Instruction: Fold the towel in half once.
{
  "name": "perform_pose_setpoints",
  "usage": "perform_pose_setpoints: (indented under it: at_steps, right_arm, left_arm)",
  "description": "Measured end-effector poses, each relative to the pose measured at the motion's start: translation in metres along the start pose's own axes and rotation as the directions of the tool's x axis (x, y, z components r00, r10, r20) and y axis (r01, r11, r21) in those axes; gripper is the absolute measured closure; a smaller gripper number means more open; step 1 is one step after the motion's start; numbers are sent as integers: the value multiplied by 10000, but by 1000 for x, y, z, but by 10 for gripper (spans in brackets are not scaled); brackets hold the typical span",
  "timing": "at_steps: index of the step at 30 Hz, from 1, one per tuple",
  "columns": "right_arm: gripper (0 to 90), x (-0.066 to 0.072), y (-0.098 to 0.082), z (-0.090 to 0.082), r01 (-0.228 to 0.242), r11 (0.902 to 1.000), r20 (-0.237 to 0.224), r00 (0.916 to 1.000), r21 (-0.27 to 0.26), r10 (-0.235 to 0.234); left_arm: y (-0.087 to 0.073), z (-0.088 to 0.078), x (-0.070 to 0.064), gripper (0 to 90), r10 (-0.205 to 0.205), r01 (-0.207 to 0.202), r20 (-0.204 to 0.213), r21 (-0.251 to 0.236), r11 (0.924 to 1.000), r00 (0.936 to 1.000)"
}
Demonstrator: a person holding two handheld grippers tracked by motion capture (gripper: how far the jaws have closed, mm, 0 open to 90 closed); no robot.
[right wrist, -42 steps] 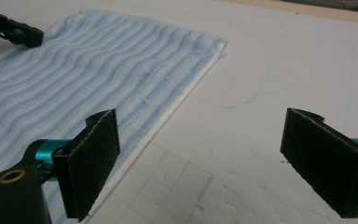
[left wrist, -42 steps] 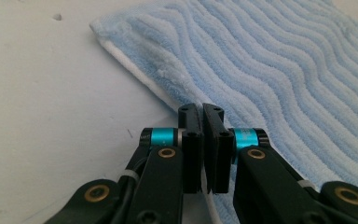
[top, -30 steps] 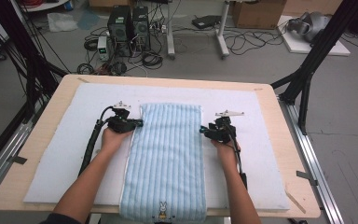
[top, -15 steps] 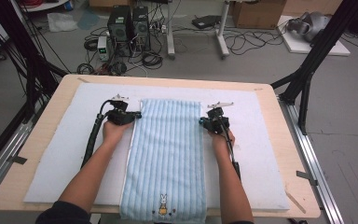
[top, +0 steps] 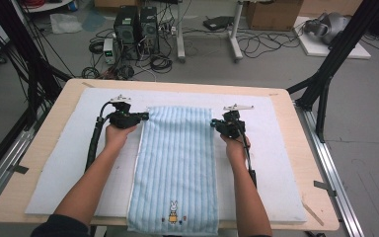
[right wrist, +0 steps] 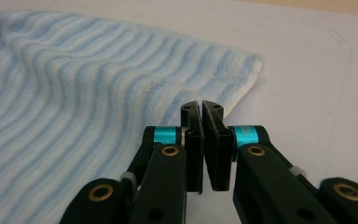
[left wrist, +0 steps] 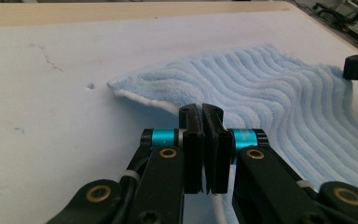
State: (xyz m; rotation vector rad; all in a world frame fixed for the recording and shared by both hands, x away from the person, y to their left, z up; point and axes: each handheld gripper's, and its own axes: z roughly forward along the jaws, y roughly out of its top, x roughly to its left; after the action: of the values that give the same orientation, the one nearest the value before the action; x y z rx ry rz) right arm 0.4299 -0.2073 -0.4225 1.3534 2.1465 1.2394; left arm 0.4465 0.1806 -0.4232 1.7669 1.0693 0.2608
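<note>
A light-blue striped towel [top: 177, 163] lies lengthwise on a white mat [top: 276, 163], with a small rabbit picture [top: 173, 213] at its near end. My left gripper [top: 145, 117] sits at the towel's left edge near the far corner. In the left gripper view, my left gripper [left wrist: 201, 109] is shut on the towel's [left wrist: 270, 88] white hem. My right gripper [top: 213, 124] is at the opposite edge. In the right gripper view, my right gripper [right wrist: 200, 106] is shut on the edge of the towel [right wrist: 74, 74]. The cloth between them ripples and rises slightly.
The mat covers most of a wooden table [top: 298, 148]. The towel's near end reaches the table's front edge. Black frame struts [top: 325, 74] stand at both sides. On the floor beyond are computer towers [top: 135, 29] and cables.
Both hands have slid along the towel's side edges toward its far end and risen a little. The right jaws have closed on the right edge. The far part of the towel now ripples.
</note>
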Motion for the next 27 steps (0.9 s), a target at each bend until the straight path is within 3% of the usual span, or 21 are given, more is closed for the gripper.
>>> perform_pose_setpoints:
  at_steps: [2,4,9,17,23,25,27]
  right_arm:
    - [871,3,-2,-7,191,9998,-228,9996,-41,-192]
    - [871,8,-6,-14,348,9994,-364,9987,-48,-349]
    - [871,14,-19,-32,510,9983,-548,9971,-266,-524]
    - [870,24,-33,-49,973,9953,-740,9925,11,-970]
    - [869,32,-52,-55,1047,9942,-1052,9892,226,-1018]
    - [868,37,-57,-55,1311,9906,-981,9871,385,-1268]
    - [857,39,-59,-56,1269,9911,-1008,9874,406,-1223]
  left_arm:
    - [-2,-6,-2,866,-43,36,312,210,9998,9995]
    - [-5,-13,-5,866,99,-98,339,-33,9999,9994]
    - [-13,-28,-13,866,373,-374,535,0,9993,9979]
    - [-34,-44,-27,865,755,-779,1061,189,9968,9915]
    - [-54,-55,-32,865,980,-1013,1160,226,9946,9884]
    - [-59,-57,-33,864,967,-1018,1226,358,9942,9877]
    - [-64,-58,-34,858,988,-1028,1083,323,9942,9892]
